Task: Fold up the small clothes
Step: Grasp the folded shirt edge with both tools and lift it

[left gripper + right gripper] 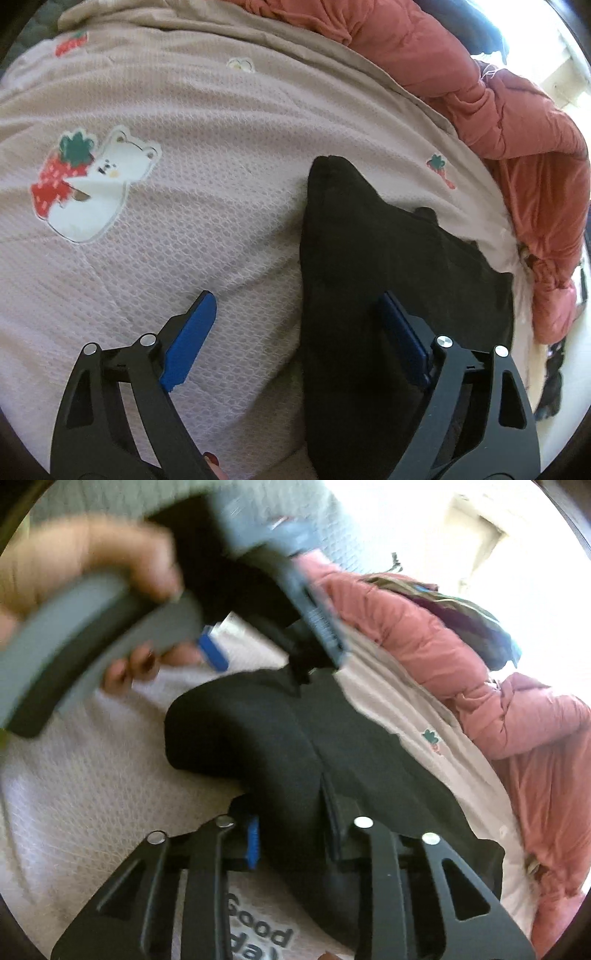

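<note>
From the left wrist we see the left tongs (295, 325) spread wide with nothing between the blue pads (190, 341). They hover over a pink waffle-knit blanket (207, 206) printed with a white bear hugging a strawberry (92, 184). A small black garment (373, 280) lies on the blanket, its pointed end reaching away from us; the right-hand pad sits over its edge, though we cannot tell whether it touches. A rust-red quilted jacket (491, 96) is bunched along the blanket's far right side.

From the right wrist we see the right tongs (291, 834) closed on a fold of the black garment (273, 738), which humps up from the blanket (85, 786) (printed "Good" near the bottom). Above, blurred, a hand (85, 561) grips the other tool's grey handle (74, 646), and the jacket (461, 657) lies to the right.
</note>
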`<state>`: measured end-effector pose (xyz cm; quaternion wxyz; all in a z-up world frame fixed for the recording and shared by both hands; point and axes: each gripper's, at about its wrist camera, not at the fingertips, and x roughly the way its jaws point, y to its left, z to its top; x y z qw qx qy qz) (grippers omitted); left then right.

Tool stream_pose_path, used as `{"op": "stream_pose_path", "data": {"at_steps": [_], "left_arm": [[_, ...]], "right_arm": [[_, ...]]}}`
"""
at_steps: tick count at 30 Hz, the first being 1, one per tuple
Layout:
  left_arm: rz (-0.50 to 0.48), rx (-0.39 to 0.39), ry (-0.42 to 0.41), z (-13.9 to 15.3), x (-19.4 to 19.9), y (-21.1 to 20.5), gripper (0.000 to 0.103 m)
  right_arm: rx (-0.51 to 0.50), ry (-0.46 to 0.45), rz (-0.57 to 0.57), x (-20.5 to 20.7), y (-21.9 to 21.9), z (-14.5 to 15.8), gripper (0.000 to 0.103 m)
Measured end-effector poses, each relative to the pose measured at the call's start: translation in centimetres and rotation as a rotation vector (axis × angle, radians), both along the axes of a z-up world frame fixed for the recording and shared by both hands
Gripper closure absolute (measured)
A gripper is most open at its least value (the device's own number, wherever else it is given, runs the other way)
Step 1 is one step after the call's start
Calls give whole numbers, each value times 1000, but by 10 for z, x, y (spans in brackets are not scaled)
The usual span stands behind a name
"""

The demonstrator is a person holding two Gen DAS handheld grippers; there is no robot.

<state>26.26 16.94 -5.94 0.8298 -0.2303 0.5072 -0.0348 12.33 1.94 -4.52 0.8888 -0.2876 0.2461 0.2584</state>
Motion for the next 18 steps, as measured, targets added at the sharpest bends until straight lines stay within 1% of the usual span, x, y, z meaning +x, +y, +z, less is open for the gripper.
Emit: {"op": "stream_pose_path", "data": {"at_steps": [1, 2, 3, 6, 8, 9, 10, 11, 12, 13, 14, 16, 18], "left_arm": [[-5, -29, 1, 0, 0, 0, 22], [-13, -66, 1, 0, 1, -1, 21], [-19, -123, 2, -1, 1, -1, 21], [-24, -195, 6, 0, 3, -6, 21], [-27, -223, 13, 0, 4, -10, 22], [-27, -243, 21, 0, 5, -14, 24], [-30, -258, 26, -1, 6, -18, 29], [-32, -268, 27, -1, 6, -20, 45], [-37, -280, 30, -1, 6, -23, 57], [-39, -284, 32, 1, 6, -27, 59], [-38, -271, 31, 3, 6, -30, 60], [-37, -263, 26, 7, 4, -37, 68], [-31, -256, 18, 14, 2, -42, 78]], "right_arm": [[52, 20, -4, 2, -9, 7, 86], [93, 36, -3, 2, -15, 12, 90], [136, 47, 1, 1, -23, 17, 94], [181, 67, -4, 2, -34, 24, 95], [201, 86, -8, 0, -37, 24, 95], [208, 94, -8, 1, -38, 24, 95], [210, 95, -9, 1, -38, 24, 95], [211, 96, -7, -1, -38, 24, 95], [211, 97, -6, -4, -38, 23, 96], [213, 99, -7, -5, -38, 23, 96], [217, 98, -8, -5, -39, 23, 96], [225, 95, -13, -5, -42, 25, 96], [225, 80, -19, -6, -46, 28, 96]]}}
